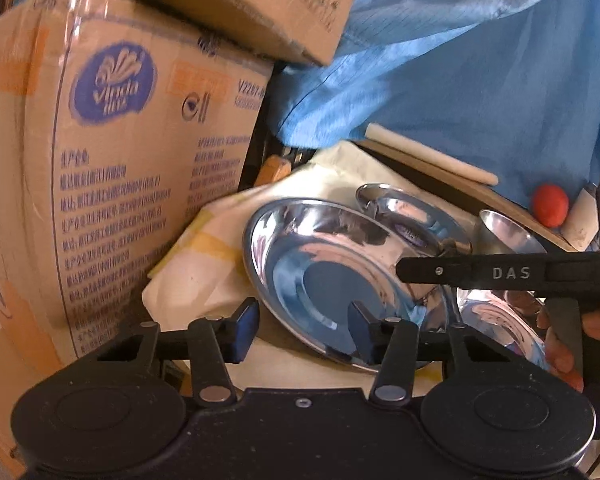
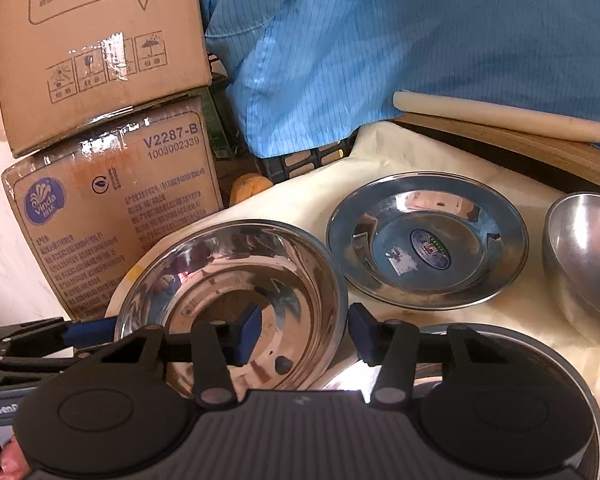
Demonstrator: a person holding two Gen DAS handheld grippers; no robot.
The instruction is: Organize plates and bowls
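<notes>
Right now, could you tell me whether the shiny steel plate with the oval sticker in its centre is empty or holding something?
Empty: the shiny steel plate with the oval sticker shows only bare metal and reflections inside.

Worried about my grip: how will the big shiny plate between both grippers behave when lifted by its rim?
The plate looks polished steel, so probably slippery against the pads. It seems thin and stiff, likely light. Its sloped rim could tip or slide out if the left gripper and right gripper lift unevenly.

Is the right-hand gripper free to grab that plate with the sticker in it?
Probably yes. The sticker plate lies open on the cloth, just beyond the right gripper, with nothing on it. The gripper's jaws now straddle the near plate's rim, so it must clear that first.
</notes>
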